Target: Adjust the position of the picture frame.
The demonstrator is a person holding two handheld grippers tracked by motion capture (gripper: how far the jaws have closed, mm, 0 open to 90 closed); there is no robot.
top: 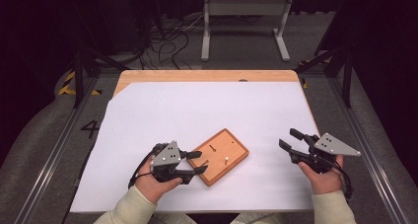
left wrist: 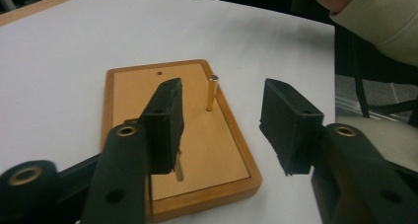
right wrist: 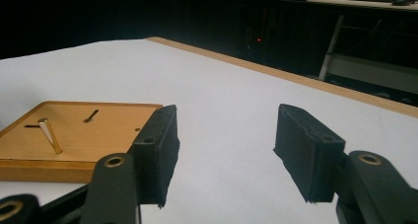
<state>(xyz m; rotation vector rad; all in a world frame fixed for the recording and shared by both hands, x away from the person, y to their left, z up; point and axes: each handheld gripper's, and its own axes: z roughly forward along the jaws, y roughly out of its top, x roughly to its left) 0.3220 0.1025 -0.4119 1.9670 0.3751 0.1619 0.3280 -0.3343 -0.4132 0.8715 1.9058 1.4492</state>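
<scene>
A small wooden board (top: 231,145) lies askew on the white sheet, with a brass pin (top: 226,160) standing upright in it. My left gripper (top: 198,162) hovers at the board's left corner, jaws open. In the left gripper view the board (left wrist: 133,91) runs away under the left jaw, and the brass pin (left wrist: 212,92) stands beyond the gap of the gripper (left wrist: 224,120), untouched. My right gripper (top: 290,138) sits open to the right of the board, apart from it. In the right gripper view its jaws (right wrist: 226,150) frame bare sheet, with the board (right wrist: 98,135) and pin (right wrist: 49,135) off to the left.
A white sheet (top: 207,105) covers most of the wooden table (top: 207,76). A dark pin or slot (top: 213,147) marks the board's far half. Beyond the table stand a grey metal frame (top: 244,9) and floor cables (top: 167,41). A sleeve (left wrist: 374,17) is at the upper right of the left gripper view.
</scene>
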